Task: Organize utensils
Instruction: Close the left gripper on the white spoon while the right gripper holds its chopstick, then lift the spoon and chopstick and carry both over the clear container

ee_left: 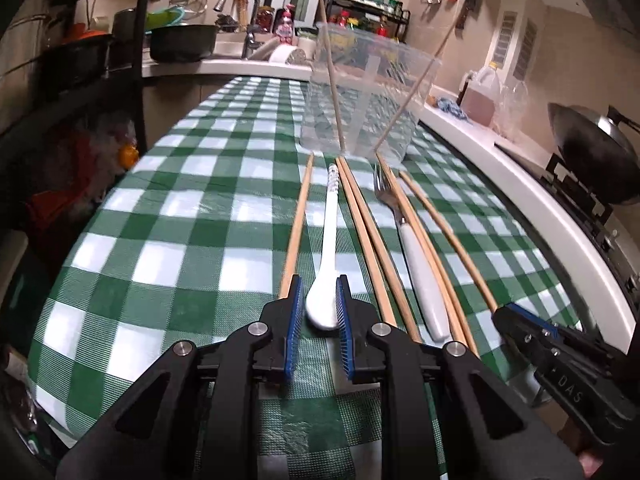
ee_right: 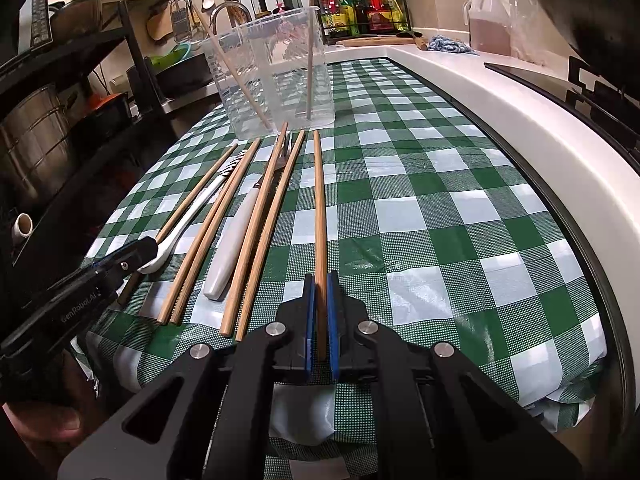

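Note:
A white spoon (ee_left: 326, 256) lies on the green checked tablecloth (ee_left: 180, 208), its bowl between the blue pads of my left gripper (ee_left: 319, 294), whose jaws stand slightly apart around it. A white-handled fork (ee_left: 416, 256) and several wooden chopsticks (ee_left: 364, 232) lie beside it. A clear plastic container (ee_left: 360, 92) stands beyond with two chopsticks leaning inside. In the right wrist view my right gripper (ee_right: 321, 286) is shut on the rightmost chopstick (ee_right: 319, 208), which lies flat on the cloth. The spoon (ee_right: 188, 216), fork (ee_right: 240, 232) and container (ee_right: 276, 80) show there too.
A white counter edge (ee_right: 500, 120) runs along the right with an oil jug (ee_right: 490, 20), a blue rag and a spice rack (ee_right: 360, 4). A wok (ee_left: 592, 148) sits on the stove. A sink with pots (ee_left: 184, 40) and a black shelf stand at the left.

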Tool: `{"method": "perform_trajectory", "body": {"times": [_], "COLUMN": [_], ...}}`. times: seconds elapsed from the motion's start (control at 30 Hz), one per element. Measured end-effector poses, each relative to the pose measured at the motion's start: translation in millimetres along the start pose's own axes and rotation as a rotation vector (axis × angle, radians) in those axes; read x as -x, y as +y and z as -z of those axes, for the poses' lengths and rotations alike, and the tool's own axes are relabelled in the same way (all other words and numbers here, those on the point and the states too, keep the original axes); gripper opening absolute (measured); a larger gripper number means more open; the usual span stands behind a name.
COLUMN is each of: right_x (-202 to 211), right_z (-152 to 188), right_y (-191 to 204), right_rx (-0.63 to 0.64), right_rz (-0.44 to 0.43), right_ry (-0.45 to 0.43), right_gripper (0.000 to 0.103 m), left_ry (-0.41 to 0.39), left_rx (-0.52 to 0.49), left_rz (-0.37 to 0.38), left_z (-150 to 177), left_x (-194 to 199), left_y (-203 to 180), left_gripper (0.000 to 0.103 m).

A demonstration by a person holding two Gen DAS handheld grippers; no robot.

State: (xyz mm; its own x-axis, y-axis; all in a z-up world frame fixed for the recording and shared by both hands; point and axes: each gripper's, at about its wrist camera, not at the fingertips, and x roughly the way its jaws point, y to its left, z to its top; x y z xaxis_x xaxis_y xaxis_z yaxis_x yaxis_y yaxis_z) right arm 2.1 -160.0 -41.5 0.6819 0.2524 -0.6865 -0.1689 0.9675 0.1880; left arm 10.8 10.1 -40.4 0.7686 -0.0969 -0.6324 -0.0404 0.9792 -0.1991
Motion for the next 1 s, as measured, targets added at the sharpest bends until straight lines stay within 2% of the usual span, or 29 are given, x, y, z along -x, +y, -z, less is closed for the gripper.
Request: {"method": "perform_trajectory", "body": {"times": [0.13,0.23,0.53,0.7,1.0], "right_x": [0,-1,-1,0,41], "right_z": [1,1,1,0,-13], "right_y": [0,1,4,6,17], "right_rx": [0.001,0.001,0.026,0.038,0.092], "right_rz": [0.001,0.001,0.013,0.025,0.072], "right_ry": [-0.004,-0.007,-0.010,-0.003,-0.084], "right_gripper": [0.007,0.007,0.007,0.006,0.006], "left_ry": [-0.002,-0.011,-0.016,-0.052,-0.139], "left_rx": [-0.081,-0.092,-0.063,-0.064,-0.060], "left_rz": [-0.044,-0.048,-0.065,-0.088,-0.098], "left_z": [8,10,8,2,-12], "left_x": [-3,-3,1,12,43], "left_y": [-14,-15,-11,-9,-4], "left_gripper": [0.017,0.017,0.014,0.012,0.011]}}
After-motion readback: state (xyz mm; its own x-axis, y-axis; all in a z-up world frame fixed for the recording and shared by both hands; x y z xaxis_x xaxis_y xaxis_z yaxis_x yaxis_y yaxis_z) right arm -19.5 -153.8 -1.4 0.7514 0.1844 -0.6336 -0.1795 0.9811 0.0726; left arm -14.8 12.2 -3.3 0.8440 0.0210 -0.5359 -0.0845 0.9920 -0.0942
